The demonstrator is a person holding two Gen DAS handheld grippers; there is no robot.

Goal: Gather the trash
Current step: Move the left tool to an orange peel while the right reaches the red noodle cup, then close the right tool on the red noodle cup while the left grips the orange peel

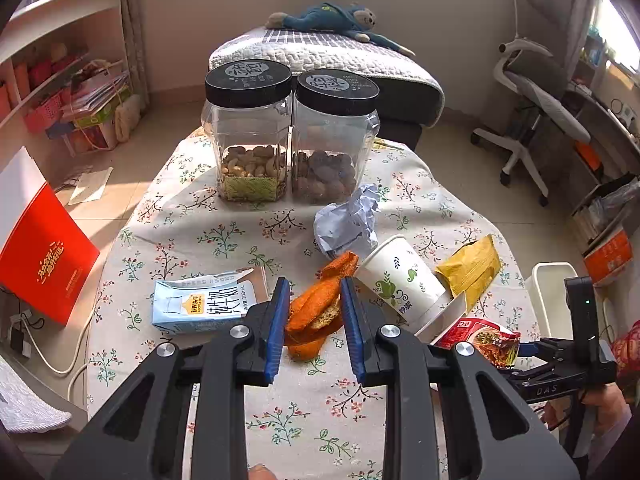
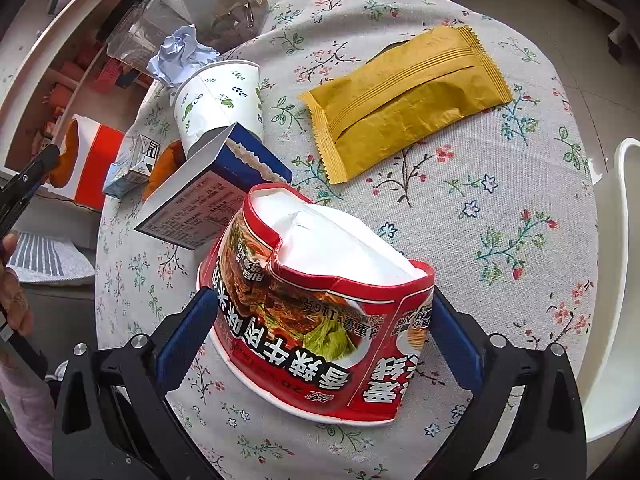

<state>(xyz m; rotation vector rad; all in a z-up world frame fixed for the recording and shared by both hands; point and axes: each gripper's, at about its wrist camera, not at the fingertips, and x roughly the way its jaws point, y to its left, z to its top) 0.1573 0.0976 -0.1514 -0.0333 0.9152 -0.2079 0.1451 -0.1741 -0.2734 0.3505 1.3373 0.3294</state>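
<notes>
Right claw (image 2: 320,344) clamped on crushed red noodle cup (image 2: 316,320), Chinese print, "116" legible, over floral tablecloth (image 2: 500,208). Left claw (image 1: 315,328) spread wide around orange peel (image 1: 320,300); milk carton (image 1: 202,304) reads "200mL".

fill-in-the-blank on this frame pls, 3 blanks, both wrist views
1. The right gripper is shut on the crushed red ____ cup.
2. The left gripper is open around a piece of ____ peel.
3. The paper cup lies on its ____ beside the yellow wrapper.

Missing words: noodle; orange; side
</notes>
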